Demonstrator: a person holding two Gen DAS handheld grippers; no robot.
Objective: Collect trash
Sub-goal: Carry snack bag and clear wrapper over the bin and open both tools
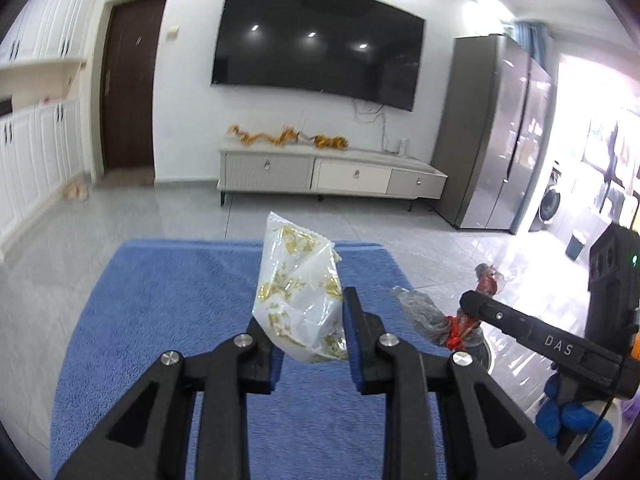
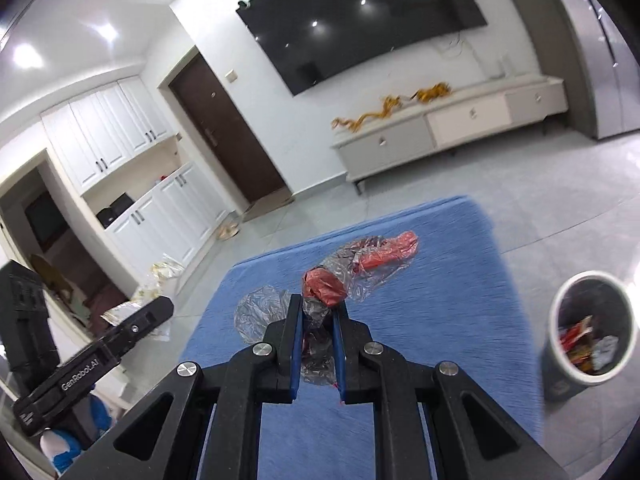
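1. Left wrist view: left tool (image 1: 310, 320) pinching a clear wrapper with gold print (image 1: 298, 292); wrapper caught low between the blue pads, bulk of it standing up and leaning left past the fingertips, lifted clear of the blue rug (image 1: 168, 300) below.
2. Same view, right side: right tool (image 1: 472, 304) reaching in from the right edge, seen side-on, with a crumpled clear-and-red wrapper (image 1: 440, 312) bunched at its tip; grip itself not readable from this angle. Just beside and to the right of the left tool, well apart from the gold-print wrapper.
3. Background here: dark television (image 1: 320, 44) on the wall, low cabinet (image 1: 332, 172) beneath, tall grey fridge (image 1: 496, 132) to the right.
4. Right wrist view: right tool (image 2: 318, 312) pressed nearly together on the clear-and-red wrapper (image 2: 324, 284); thin film squeezed between the blue pads, red wad and clear plastic spilling forward and to the right past the fingertips, above the blue rug (image 2: 420, 340).
5. Same view: trash bin (image 2: 588, 328) standing on the tiled floor at the right, off the rug's edge, already holding wrappers; well apart from the tool and lower right of it.
6. Same view, left edge: left tool (image 2: 160, 308) entering side-on, gold-print wrapper (image 2: 156, 280) blurred at its tip.
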